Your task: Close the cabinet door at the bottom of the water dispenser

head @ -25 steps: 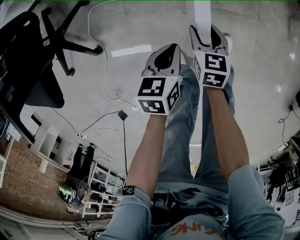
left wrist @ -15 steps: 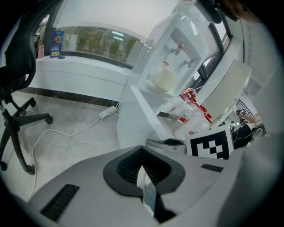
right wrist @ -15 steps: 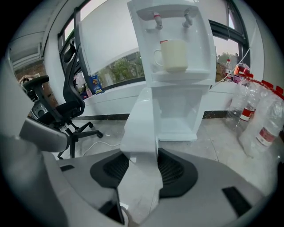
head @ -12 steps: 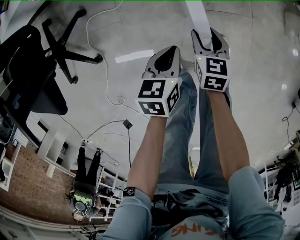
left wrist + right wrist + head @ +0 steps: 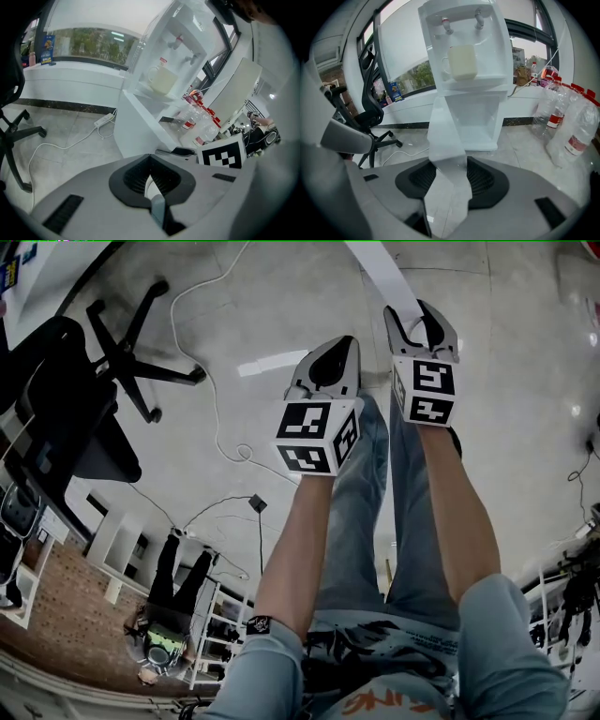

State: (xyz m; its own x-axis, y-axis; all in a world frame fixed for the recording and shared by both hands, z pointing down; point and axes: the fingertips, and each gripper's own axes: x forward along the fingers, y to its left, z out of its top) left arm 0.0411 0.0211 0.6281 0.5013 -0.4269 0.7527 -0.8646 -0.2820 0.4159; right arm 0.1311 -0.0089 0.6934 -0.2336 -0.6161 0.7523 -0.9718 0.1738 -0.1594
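Both bare forearms reach forward and down side by side over the person's jeans, with the marker cubes facing back up toward the head.

The right gripper is a little further ahead than the left. Its fingers are clasped on the free edge of the door, and the white panel fills the gap between them. The door stands swung well out from the open cabinet at the foot of the water dispenser. In the right gripper view it is attached at the cabinet's left side and runs straight toward the camera (in the head view it shows as a white strip slanting down from the top edge into the fingers).

The left gripper hangs just beside the right one over the floor. Its fingers are clenched together with nothing between them, and it touches neither the door nor the dispenser.

A cream jug sits under the dispenser's taps. Plastic bottles stand on the floor to its right, and an office chair is off to the left.
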